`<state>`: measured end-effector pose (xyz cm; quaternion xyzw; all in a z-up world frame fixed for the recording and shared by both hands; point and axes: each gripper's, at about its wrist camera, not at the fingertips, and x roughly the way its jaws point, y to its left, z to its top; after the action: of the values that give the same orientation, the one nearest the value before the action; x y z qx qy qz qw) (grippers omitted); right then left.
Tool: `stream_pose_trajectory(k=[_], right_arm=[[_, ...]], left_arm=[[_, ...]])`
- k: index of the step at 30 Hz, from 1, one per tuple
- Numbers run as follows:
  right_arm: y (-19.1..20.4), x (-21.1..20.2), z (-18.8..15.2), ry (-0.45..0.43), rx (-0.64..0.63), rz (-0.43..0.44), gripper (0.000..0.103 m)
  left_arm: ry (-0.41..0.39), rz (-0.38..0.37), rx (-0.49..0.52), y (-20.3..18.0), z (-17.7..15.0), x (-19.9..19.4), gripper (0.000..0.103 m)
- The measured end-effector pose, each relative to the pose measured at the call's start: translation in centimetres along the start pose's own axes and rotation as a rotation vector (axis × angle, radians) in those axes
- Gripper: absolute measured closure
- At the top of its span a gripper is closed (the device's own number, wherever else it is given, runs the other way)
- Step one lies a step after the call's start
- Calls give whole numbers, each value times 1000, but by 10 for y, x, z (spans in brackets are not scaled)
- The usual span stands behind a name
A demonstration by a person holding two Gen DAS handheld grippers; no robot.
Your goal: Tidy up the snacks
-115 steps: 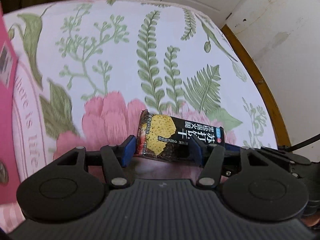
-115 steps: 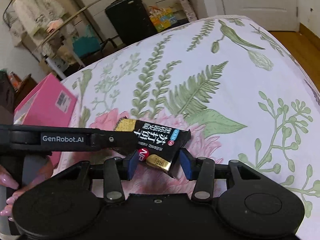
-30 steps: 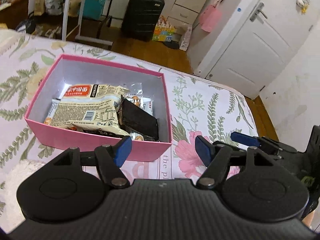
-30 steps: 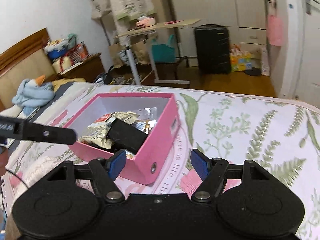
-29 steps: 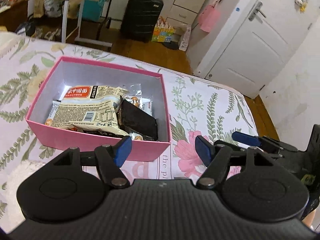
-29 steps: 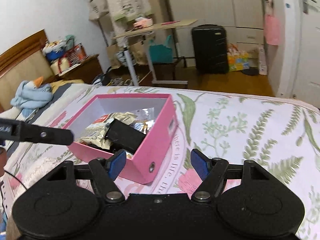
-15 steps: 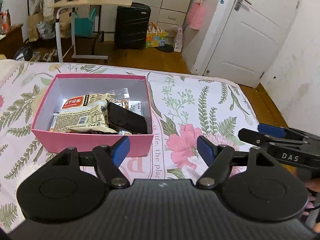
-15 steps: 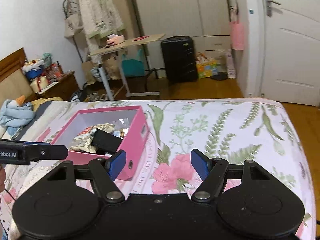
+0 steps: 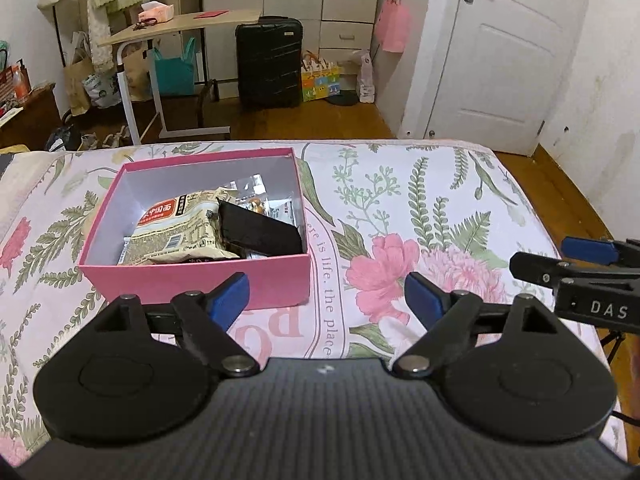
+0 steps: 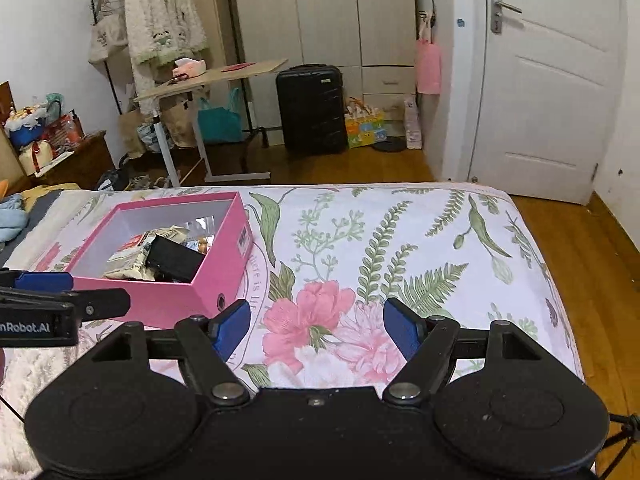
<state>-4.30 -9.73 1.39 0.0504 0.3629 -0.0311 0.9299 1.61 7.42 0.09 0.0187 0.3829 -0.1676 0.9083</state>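
Note:
A pink box (image 9: 192,276) (image 10: 172,300) sits on the floral bedspread and holds several snack packets. Among them are a beige noodle packet (image 9: 180,232) and a black cracker pack (image 9: 260,234) (image 10: 174,258) leaning on top. My left gripper (image 9: 326,296) hovers above and in front of the box; its jaws are opening with nothing between them. My right gripper (image 10: 316,326) is open and empty over the pink flower print, to the right of the box. Each gripper's fingers show at the edge of the other's view.
The floral bedspread (image 10: 400,248) stretches to the right of the box and ends at the bed's far and right edges. Beyond lie a wooden floor, a black suitcase (image 9: 268,62), a rolling side table (image 9: 176,28) and a white door (image 10: 552,92).
Both grippers have pulled back and up from the box, which now looks smaller and farther. The black cracker pack, held between both 3.8 s ago, lies in the box. Left jaws have widened.

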Motion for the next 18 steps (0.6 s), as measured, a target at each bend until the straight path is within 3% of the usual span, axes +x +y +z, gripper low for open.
stream_pose_trajectory(k=[7, 11, 18], right_arm=[[5, -8, -8, -17, -11, -36, 19], [7, -10, -14, -43, -14, -49, 14], [3, -7, -20, -71, -19, -82, 13]], left_arm=[[-12, 26, 9, -5, -8, 0, 18], [-21, 35, 2, -6, -11, 2, 8], [-53, 95, -27, -4, -17, 9, 6]])
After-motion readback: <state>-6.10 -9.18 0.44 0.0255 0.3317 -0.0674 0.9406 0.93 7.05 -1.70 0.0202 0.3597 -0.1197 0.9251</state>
